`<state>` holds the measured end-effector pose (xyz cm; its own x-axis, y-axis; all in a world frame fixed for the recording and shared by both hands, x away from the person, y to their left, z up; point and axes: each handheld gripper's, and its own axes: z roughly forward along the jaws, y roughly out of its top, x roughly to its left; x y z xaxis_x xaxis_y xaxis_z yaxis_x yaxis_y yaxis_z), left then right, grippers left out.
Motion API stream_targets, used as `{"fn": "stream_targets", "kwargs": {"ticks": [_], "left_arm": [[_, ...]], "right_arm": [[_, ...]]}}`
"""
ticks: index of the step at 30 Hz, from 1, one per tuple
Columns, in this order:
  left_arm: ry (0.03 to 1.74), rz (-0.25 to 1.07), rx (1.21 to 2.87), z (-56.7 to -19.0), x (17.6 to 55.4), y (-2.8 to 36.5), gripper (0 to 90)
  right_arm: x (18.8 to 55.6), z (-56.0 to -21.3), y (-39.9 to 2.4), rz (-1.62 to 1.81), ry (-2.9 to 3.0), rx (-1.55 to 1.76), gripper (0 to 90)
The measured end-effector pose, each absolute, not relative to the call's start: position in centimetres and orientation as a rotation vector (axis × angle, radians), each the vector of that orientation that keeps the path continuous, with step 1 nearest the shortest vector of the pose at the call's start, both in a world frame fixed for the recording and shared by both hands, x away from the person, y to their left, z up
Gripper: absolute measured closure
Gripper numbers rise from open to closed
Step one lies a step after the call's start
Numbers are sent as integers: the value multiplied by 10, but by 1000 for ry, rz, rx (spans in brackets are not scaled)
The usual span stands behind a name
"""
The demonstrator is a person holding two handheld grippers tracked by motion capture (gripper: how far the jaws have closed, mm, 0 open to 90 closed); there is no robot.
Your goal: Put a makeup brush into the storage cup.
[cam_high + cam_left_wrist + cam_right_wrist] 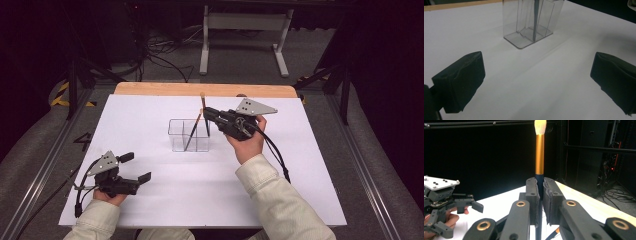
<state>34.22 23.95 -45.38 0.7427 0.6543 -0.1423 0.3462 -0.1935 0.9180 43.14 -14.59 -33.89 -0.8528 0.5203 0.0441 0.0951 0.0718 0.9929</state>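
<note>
White paper covers the surface (150, 125) in the high view, with a strip of bare wood along its far edge, and a clear plastic box (189, 135) stands near the middle, divided into compartments. A dark brush (193, 131) leans inside the box, its top tipped to the right. The right hand (246, 141) reaches forward from a pale sleeve, wrist bent inward, so the right hand-held gripper (206, 113) points left over the box's right end, clamped on a second brush (203, 107) that stands nearly upright in the box. The left hand (111, 196) rests low at the near left corner, well apart from the box, and the left hand-held gripper (135, 167) points right with its jaws apart and nothing between them. In the left gripper view, the two black pads (459, 81) sit wide at either edge above bare white paper, and the clear box (531, 21) stands farther off with a dark handle inside it. In the right gripper view, the jaws press together on the dark handle of the upright brush (539, 152), whose gold collar and pale bristles rise above them; the left hand-held gripper (475, 206) shows at the lower left.
</note>
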Motion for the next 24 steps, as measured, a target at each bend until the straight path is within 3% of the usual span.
{"fn": "stream_targets", "kwargs": {"ticks": [24], "left_arm": [[780,333,1809,-454,343,239,4]], "right_arm": [[443,-347,-122,1842,1954,683,826]]}}
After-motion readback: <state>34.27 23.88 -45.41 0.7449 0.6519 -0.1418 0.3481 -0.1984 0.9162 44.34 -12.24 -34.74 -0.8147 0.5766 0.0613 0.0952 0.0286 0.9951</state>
